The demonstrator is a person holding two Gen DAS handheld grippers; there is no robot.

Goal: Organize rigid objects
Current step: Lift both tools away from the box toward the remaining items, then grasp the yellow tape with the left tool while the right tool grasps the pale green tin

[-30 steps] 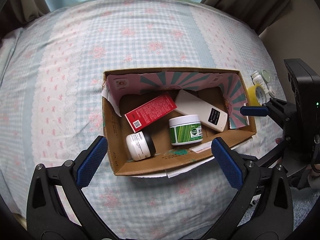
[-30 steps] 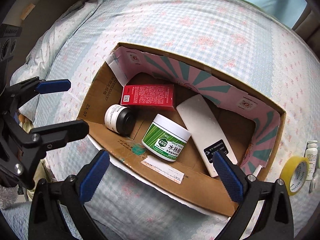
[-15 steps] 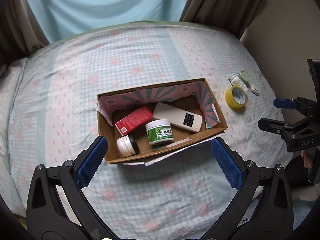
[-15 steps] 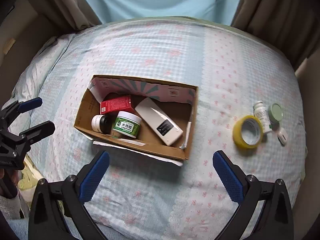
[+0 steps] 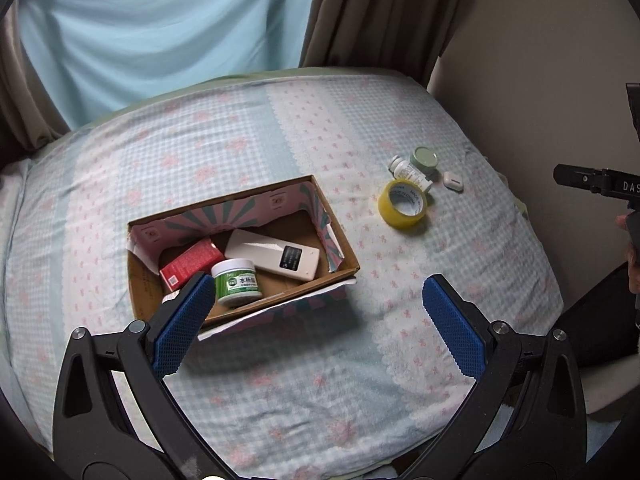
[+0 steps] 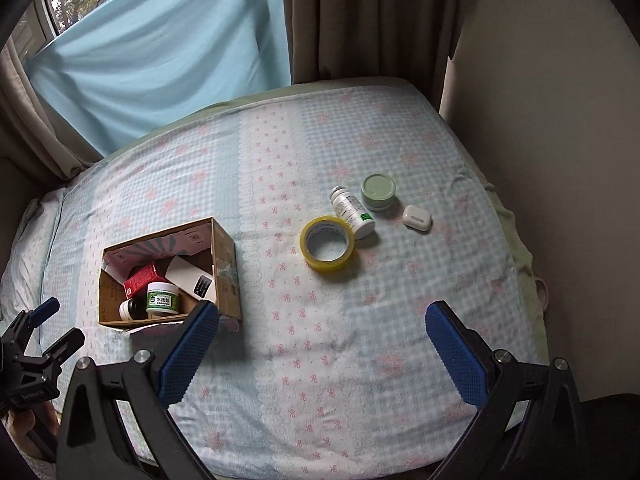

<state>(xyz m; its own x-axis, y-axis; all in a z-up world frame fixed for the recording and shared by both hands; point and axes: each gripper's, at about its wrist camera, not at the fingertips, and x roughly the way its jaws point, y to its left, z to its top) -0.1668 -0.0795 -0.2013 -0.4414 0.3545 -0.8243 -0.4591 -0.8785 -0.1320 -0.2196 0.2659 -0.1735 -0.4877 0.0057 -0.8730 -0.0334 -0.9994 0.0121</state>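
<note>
A cardboard box lies on the bed. It holds a red carton, a green-labelled jar, a white remote and a small white jar with a black lid. To its right on the sheet lie a yellow tape roll, a white pill bottle, a pale green round tin and a small white case. My left gripper is open and empty, held high in front of the box. My right gripper is open and empty, held high in front of the tape roll.
The bed has a blue checked sheet with pink bows. A blue curtain and brown drapes stand behind it. A beige wall runs along the right side.
Both grippers have pulled up and back from the box and swung right. The box now looks small, and the loose items on the right have come into full view.
</note>
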